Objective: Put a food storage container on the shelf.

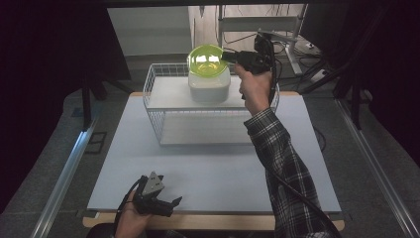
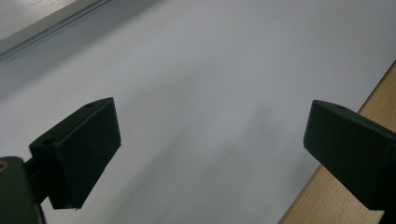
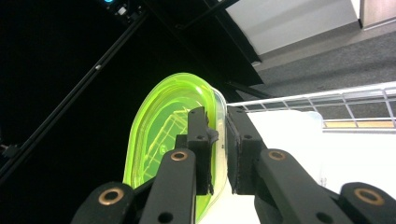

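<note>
A translucent lime-green bowl point(image 1: 207, 60) is tilted on its edge above a white square container point(image 1: 209, 87); I cannot tell whether the two touch. My right gripper point(image 1: 229, 56) comes in from the right and is shut on the bowl's rim. In the right gripper view the two black jaws point(image 3: 218, 116) pinch the thin wall of the green bowl point(image 3: 173, 121), one pad inside and one outside, with the white container point(image 3: 289, 140) just behind. My left gripper point(image 1: 171, 204) rests near the table's front left edge. Its jaws point(image 2: 212, 135) stand wide open over the bare white tabletop.
The white container sits on a white wire rack point(image 1: 158, 99) at the back middle of the white table point(image 1: 208, 168). A wooden strip point(image 2: 364, 112) borders the table's front edge. Dark stands and cables crowd the space behind the rack.
</note>
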A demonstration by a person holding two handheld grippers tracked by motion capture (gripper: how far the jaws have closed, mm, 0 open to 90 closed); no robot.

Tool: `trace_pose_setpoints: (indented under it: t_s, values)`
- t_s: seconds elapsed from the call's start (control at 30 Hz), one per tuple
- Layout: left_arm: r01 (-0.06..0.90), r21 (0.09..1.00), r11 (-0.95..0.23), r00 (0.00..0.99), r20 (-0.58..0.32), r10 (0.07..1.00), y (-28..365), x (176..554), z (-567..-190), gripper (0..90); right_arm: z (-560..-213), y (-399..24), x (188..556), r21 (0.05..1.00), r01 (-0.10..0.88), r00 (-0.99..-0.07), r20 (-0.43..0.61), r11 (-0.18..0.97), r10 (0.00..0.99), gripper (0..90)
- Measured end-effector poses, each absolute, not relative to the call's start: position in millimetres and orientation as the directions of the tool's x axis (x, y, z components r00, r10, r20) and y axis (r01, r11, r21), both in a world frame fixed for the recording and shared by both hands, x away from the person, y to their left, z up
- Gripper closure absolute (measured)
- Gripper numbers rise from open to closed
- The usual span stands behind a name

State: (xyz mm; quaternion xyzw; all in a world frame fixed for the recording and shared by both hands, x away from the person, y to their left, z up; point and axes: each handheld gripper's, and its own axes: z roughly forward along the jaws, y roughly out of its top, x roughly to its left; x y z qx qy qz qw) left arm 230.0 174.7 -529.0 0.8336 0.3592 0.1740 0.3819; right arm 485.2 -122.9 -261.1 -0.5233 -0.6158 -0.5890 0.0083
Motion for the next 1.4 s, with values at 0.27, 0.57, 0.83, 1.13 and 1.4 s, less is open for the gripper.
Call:
trace_pose_setpoints:
  t_s: [0.27,0.57,0.83,1.13,1.4]
  values:
    - [0.467,0.76,-0.452,0.684,0.014,0.729,173.9,230.1,-529.5,3.6,-262.5,-120.6,487.9,0.716,0.652,-0.44,0.626,-0.25,0.643,80.6]
    - [0.468,0.755,-0.459,0.687,0.016,0.726,173.3,230.0,-529.8,3.6,-264.1,-118.3,492.2,0.716,0.653,-0.418,0.613,-0.247,0.671,72.4]
    - [0.465,0.75,-0.47,0.693,0.023,0.721,172.5,230.1,-530.1,3.6,-265.1,-117.3,496.8,0.718,0.657,-0.424,0.603,-0.229,0.675,61.4]
    - [0.464,0.749,-0.473,0.693,0.025,0.72,172.3,230.1,-530.1,3.6,-266.6,-118.5,499.4,0.738,0.639,-0.452,0.589,-0.217,0.67,39.8]
    - [0.466,0.75,-0.469,0.691,0.022,0.722,172.2,229.8,-530.0,3.6,-268.4,-117.6,497.9,0.787,0.608,-0.55,0.512,-0.104,0.66,12.6]
